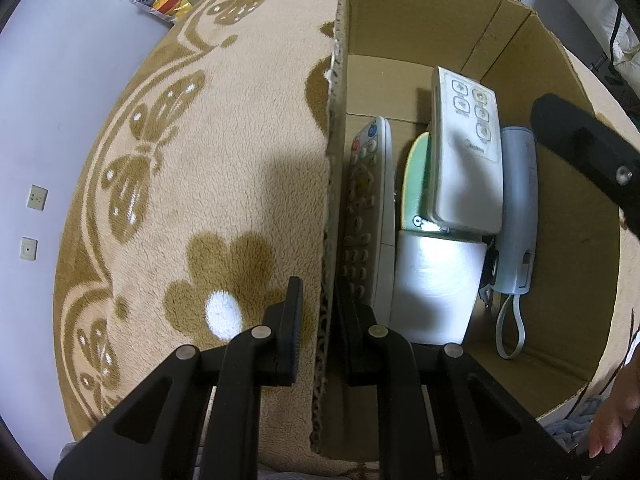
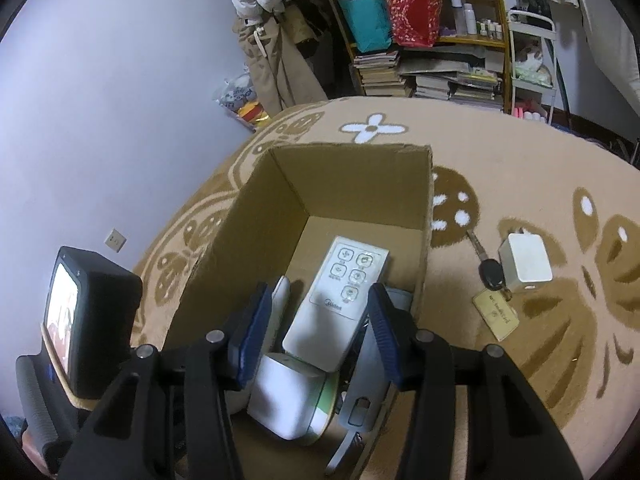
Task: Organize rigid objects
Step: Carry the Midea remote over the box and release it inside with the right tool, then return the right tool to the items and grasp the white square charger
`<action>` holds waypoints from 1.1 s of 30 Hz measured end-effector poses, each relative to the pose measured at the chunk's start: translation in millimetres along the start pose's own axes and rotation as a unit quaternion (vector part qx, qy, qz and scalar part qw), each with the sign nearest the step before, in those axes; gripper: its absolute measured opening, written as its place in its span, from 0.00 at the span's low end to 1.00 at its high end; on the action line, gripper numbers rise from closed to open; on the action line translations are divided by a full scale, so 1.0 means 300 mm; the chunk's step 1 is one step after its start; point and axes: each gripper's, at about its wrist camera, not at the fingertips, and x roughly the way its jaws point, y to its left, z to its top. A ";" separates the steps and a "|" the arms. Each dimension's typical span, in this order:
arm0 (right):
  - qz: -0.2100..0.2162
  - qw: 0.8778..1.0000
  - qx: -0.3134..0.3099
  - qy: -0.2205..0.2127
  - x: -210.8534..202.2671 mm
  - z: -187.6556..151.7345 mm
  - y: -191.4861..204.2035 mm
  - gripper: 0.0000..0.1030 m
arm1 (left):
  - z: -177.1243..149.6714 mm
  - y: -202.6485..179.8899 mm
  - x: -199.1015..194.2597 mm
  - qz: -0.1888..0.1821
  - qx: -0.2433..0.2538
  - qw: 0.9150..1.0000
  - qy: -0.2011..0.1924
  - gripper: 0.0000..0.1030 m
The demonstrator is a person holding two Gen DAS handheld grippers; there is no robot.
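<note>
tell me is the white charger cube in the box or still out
Out. The white charger cube sits on the blanket right of the cardboard box, beside the key.

Plain pale lavender wall (image 2: 120, 100) on the left, with a small beige socket plate (image 2: 115, 239) low down. Underfoot, a fluffy beige carpet (image 2: 500, 168) patterned with brown butterflies and white flowers. At the back, a yellow-framed wooden shelf unit (image 2: 472, 40) crammed with stacked books, a teal plastic bin (image 2: 366, 20) and a red patterned gift bag (image 2: 414, 14). Beside it, a white metal trolley rack (image 2: 532, 56). Beige garment (image 2: 276, 68) hanging near the wall. Dim, even indoor lighting.
</note>
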 end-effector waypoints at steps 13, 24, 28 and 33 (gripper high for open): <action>-0.018 0.998 0.016 -0.062 -0.105 0.057 -0.048 0.92 | 0.001 0.003 0.004 -0.001 0.001 1.000 0.001 0.15; -0.074 0.993 0.025 -0.086 -0.090 0.092 -0.189 1.00 | 0.003 0.001 0.008 0.002 0.003 1.000 0.000 0.15; -0.086 0.992 0.041 -0.087 -0.070 0.094 -0.266 1.00 | 0.002 0.002 0.007 0.001 0.003 1.000 0.000 0.15; -0.102 0.989 0.070 -0.078 -0.033 0.088 -0.367 1.00 | 0.003 0.001 0.008 0.002 0.004 1.000 0.000 0.15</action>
